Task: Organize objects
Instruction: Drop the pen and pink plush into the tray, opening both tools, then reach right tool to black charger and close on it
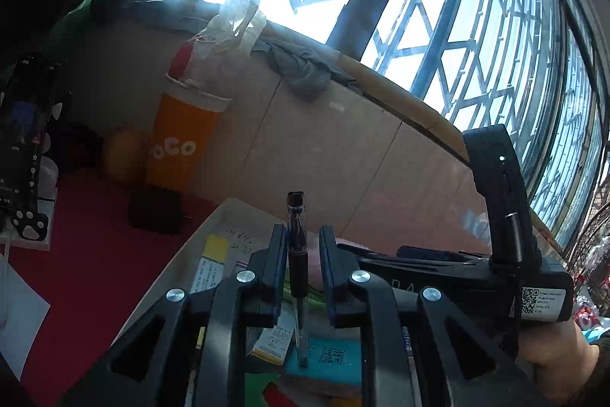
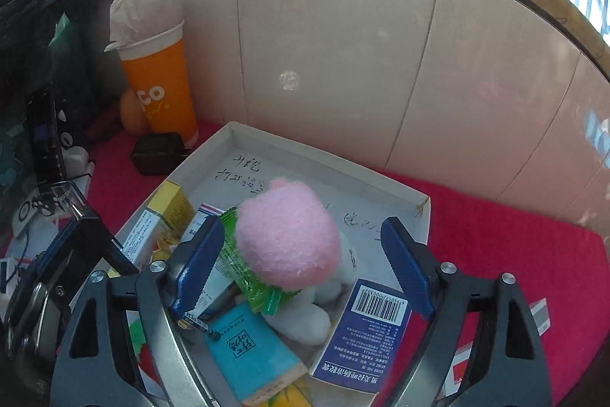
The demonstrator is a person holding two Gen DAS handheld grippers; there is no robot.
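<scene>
Barred window behind, red counter [image 2: 495,239] below. White box [image 2: 328,159] on it holds cartons, pink plush [image 2: 288,231]. Left claw [image 1: 303,250] part-open; pen [image 1: 297,254] upright between pads, tip down over box. Right claw [image 2: 301,254] wide open, empty, straddling plush.

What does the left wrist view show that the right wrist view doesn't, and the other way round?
Only the left wrist view shows the pen standing between the left gripper fingers, plus the window grille. Only the right wrist view shows the pink plush toy between the right gripper fingers, untouched, and the blue barcoded box. Both show the white box, orange cup and teal packet.
</scene>
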